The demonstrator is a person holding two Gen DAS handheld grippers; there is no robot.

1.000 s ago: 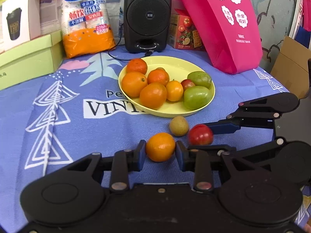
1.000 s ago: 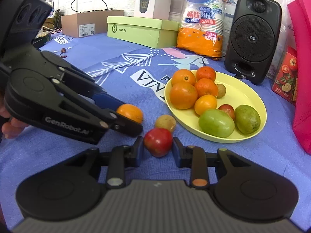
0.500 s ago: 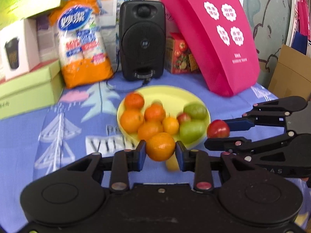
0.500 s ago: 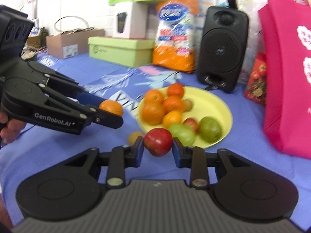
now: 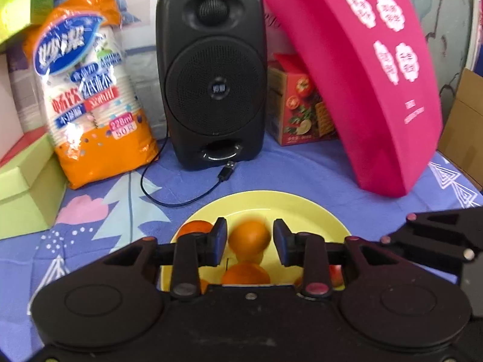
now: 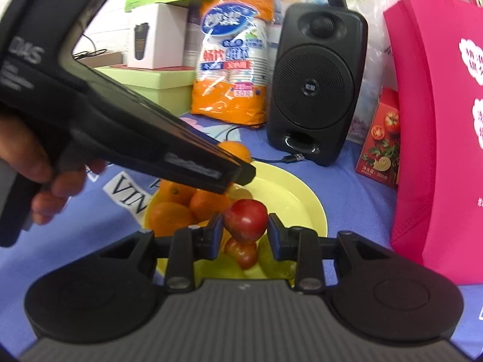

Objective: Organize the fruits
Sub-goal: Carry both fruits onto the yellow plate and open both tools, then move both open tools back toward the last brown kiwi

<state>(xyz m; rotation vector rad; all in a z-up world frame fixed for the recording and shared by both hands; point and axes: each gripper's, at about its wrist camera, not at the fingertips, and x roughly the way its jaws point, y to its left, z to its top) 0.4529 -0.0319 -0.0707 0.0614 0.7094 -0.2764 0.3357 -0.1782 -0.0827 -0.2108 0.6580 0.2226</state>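
Note:
A yellow plate [image 5: 302, 208] holds several oranges and other fruit. My left gripper [image 5: 250, 239] is open above it; a blurred orange [image 5: 249, 236] sits loose between its fingers with gaps on both sides. In the right wrist view the left gripper [image 6: 238, 169] reaches over the plate [image 6: 289, 193] with that orange [image 6: 237, 150] at its tip. My right gripper [image 6: 245, 232] hovers over the plate; a red tomato [image 6: 245, 220] lies between its fingers with small gaps, so it looks open. Another red tomato [image 6: 241, 252] and oranges [image 6: 169, 215] lie below.
A black speaker [image 5: 211, 81] with a loose USB cable [image 5: 228, 170] stands behind the plate. An orange bag of paper cups [image 5: 90, 90] and green boxes [image 5: 24, 187] are at the left. A pink bag [image 5: 377, 75] and a tomato carton [image 5: 302, 111] are at the right.
Both grippers lifted their fruit from the cloth and carried it over the plate. The jaws have now widened: the orange and the tomato sit loose between the fingers.

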